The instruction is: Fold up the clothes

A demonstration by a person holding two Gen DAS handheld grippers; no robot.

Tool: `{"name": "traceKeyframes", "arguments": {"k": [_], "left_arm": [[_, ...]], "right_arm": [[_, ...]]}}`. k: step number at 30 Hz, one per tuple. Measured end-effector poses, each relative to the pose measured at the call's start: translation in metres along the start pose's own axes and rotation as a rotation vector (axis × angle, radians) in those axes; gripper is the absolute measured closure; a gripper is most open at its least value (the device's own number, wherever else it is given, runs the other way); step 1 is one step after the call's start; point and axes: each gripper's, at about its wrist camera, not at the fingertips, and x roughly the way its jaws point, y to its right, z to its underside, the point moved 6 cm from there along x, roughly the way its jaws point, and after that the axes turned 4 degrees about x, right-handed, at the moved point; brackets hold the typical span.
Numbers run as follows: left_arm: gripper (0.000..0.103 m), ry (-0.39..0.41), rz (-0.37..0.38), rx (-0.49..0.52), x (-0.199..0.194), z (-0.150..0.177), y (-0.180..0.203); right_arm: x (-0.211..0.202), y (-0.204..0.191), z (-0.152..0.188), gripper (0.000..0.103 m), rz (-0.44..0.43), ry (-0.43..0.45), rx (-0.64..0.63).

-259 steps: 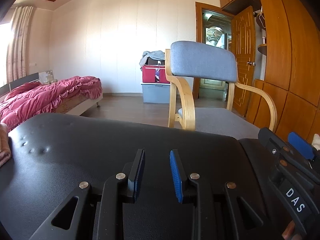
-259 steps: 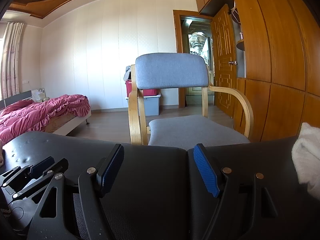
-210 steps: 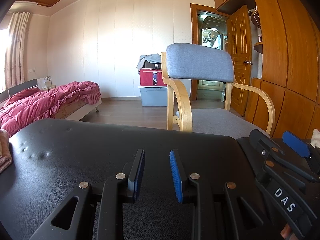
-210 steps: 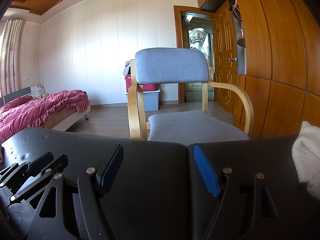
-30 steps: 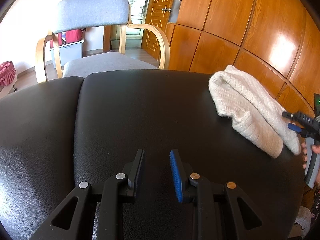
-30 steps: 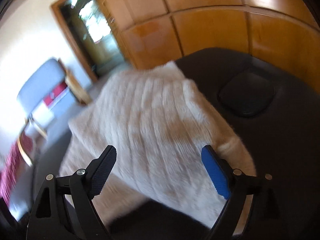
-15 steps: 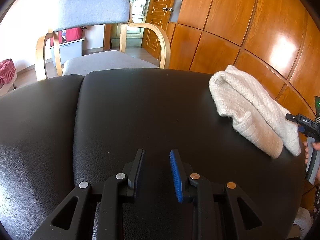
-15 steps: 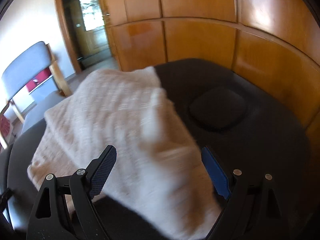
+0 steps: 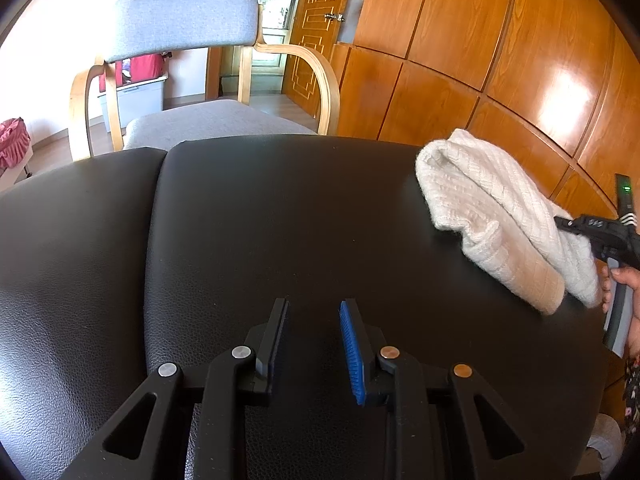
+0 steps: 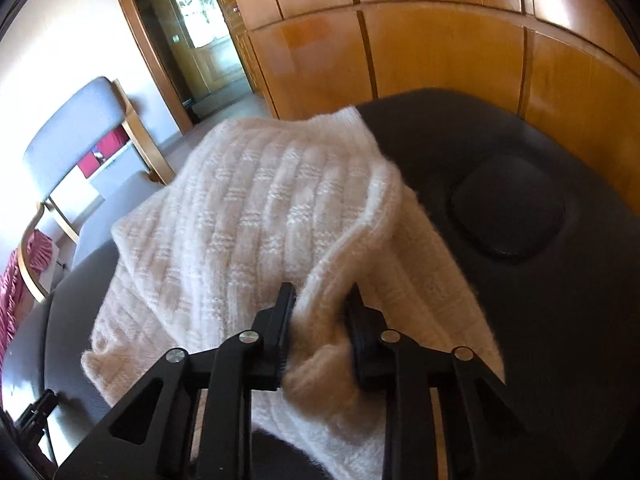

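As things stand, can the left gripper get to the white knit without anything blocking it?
Probably yes. Only bare black padded table lies between the left gripper and the white knit. The right gripper, jaws just closed, already pinches its near edge.

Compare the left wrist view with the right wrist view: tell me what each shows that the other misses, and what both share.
Only the left wrist view shows the left hand-held gripper, empty above the black padded table, and the person's hand. Only the right wrist view shows the right hand-held gripper, whose jaws have just been closing, pinching a fold of the sweater, and a square pad set in the table. Both show the white knit sweater, the grey chair and the wooden wall panels.
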Motion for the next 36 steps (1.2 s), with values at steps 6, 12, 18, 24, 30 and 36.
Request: {"name": "traceKeyframes", "arguments": {"k": [6, 12, 18, 24, 30, 36], "left_arm": [[0.078, 0.003, 0.001, 0.002, -0.001, 0.001, -0.001], [0.078, 0.015, 0.009, 0.001, -0.003, 0.001, 0.000], [0.078, 0.015, -0.024, 0.082, -0.008, -0.003, 0.015], [0.077, -0.032, 0.065, 0.263, -0.005, -0.010, 0.072], [0.077, -0.072, 0.146, 0.328, 0.013, -0.030, 0.127], [0.077, -0.102, 0.245, 0.378, 0.022, -0.030, 0.166]], "right_arm": [[-0.016, -0.043, 0.024, 0.081, -0.326, -0.043, 0.047], [-0.009, -0.120, 0.094, 0.081, -0.536, -0.204, -0.087], [0.001, -0.172, 0.139, 0.079, -0.555, -0.229, -0.199], [-0.023, -0.150, 0.133, 0.063, -0.398, -0.059, -0.130], [-0.056, -0.107, 0.119, 0.026, -0.136, 0.100, -0.075], [-0.050, -0.056, 0.112, 0.026, -0.191, 0.118, 0.086]]}}
